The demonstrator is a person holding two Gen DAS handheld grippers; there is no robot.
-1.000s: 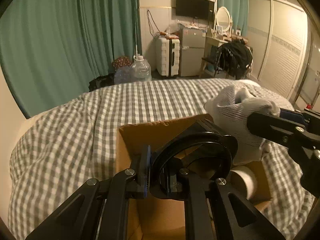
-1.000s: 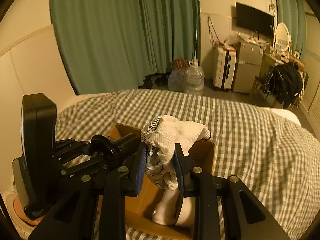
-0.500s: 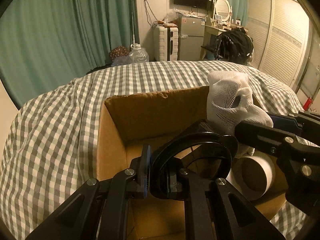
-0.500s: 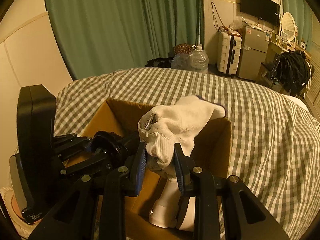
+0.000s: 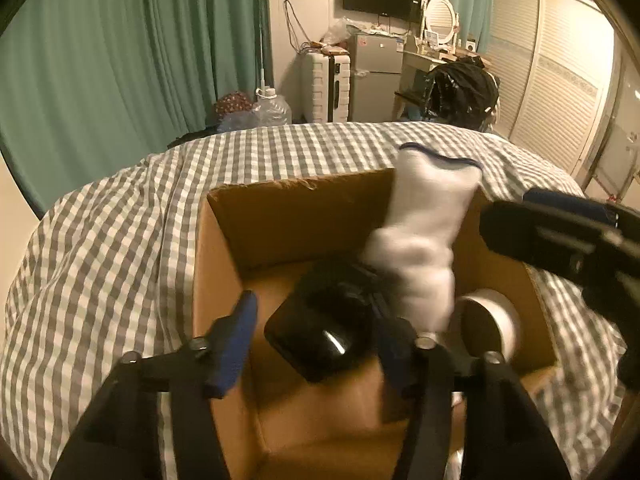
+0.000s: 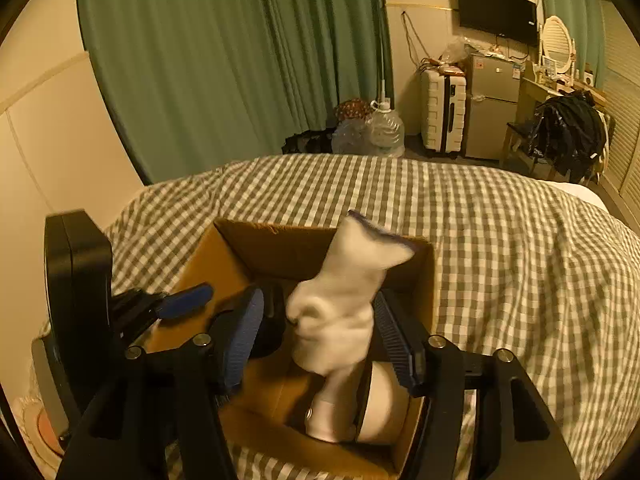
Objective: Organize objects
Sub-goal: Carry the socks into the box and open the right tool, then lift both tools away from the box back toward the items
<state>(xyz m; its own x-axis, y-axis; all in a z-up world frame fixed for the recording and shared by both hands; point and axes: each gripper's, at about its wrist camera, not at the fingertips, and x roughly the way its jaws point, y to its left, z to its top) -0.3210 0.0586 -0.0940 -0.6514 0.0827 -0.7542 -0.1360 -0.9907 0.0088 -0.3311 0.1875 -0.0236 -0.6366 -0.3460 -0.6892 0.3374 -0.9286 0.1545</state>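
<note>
Cardboard box (image 5: 280,216) sitting on checked bedcover (image 5: 120,240), both grippers hovering over its open top.

Left wrist view: left gripper (image 5: 316,344) jaws just opening, now wide; black round object (image 5: 324,340) lying loose below them inside box, blurred. You are releasing well: keep gripper above box, let it settle before lifting.

Right wrist view: right gripper (image 6: 320,332) jaws just opening too; white sock (image 6: 344,304) between pads, seemingly unpressed, dropping into box beside white roll (image 6: 384,408). This view alone is showing the sock's lower end reaching down by the roll.
</note>
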